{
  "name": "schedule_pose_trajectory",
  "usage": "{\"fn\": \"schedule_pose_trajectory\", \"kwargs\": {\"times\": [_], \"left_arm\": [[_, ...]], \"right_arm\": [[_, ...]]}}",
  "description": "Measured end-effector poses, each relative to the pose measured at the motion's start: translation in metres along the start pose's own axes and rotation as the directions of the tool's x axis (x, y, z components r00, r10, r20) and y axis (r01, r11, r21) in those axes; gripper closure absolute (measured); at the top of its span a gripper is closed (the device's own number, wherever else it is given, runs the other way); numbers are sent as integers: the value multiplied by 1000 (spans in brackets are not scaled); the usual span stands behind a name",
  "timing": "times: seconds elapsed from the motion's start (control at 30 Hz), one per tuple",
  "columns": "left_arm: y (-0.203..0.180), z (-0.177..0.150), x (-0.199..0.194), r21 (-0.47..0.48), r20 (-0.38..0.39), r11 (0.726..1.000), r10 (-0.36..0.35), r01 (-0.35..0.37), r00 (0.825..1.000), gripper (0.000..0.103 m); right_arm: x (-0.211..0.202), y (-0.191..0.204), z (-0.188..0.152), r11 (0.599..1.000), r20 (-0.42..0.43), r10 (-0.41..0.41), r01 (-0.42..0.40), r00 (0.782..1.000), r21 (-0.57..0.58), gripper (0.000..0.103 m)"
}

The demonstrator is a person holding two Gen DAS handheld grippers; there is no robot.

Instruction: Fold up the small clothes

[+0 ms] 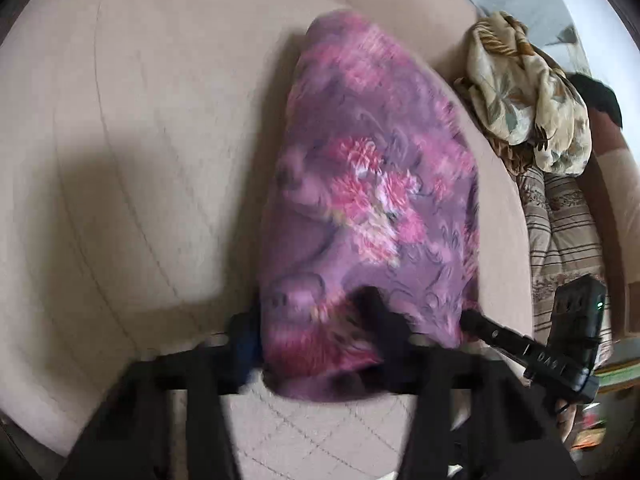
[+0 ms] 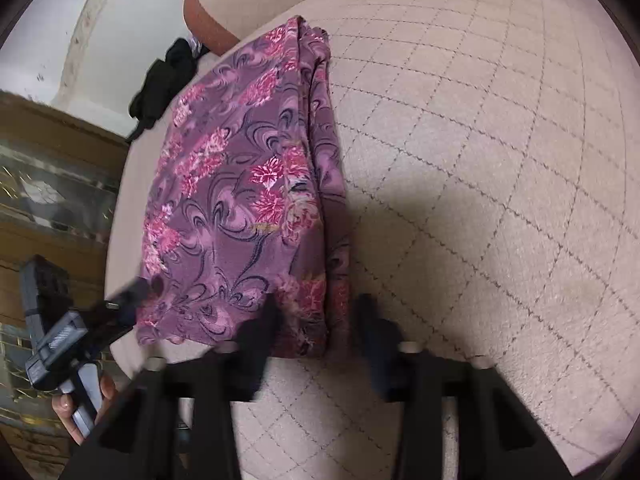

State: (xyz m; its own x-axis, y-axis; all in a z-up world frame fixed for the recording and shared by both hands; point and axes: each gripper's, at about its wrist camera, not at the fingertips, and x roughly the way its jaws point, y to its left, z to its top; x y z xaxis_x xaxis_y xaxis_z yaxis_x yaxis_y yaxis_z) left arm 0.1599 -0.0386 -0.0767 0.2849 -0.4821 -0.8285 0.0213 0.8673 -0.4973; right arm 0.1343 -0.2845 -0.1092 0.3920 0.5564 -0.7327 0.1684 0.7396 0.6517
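Observation:
A purple garment with pink flowers lies folded lengthwise on a beige quilted bed cover. My left gripper straddles its near corner; the cloth covers the gap between the fingers, and the picture is blurred. In the right wrist view the same garment lies left of centre. My right gripper has its fingers apart around the garment's near right corner, with the folded edge between them. The other gripper touches the garment's near left corner. In the left wrist view the right gripper shows at the garment's right edge.
A cream floral cloth is heaped at the bed's right edge above a striped cloth. A black garment lies at the far left bed edge. A wooden glass-fronted cabinet stands left of the bed. The quilted cover spreads to the right.

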Motion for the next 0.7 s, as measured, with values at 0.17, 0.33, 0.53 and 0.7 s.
{"fn": "schedule_pose_trajectory", "kwargs": {"times": [0.17,0.33,0.53,0.7], "left_arm": [[10,-11,-41,-84,82,990,-103,110,991,90],[10,-12,-15,-40,38,997,62,-60,997,89],[-7,-20,-37,24,121,990,137,-140,983,77],[-23,-21,-66,82,244,973,192,-217,951,48]], "right_arm": [[-26,-1,-8,1000,67,-7,5,998,21,91],[9,1,-5,992,9,-113,114,994,-49,90],[-9,-8,-7,998,39,-62,62,997,-14,84],[-33,-5,-11,993,105,-107,111,989,-38,50]]}}
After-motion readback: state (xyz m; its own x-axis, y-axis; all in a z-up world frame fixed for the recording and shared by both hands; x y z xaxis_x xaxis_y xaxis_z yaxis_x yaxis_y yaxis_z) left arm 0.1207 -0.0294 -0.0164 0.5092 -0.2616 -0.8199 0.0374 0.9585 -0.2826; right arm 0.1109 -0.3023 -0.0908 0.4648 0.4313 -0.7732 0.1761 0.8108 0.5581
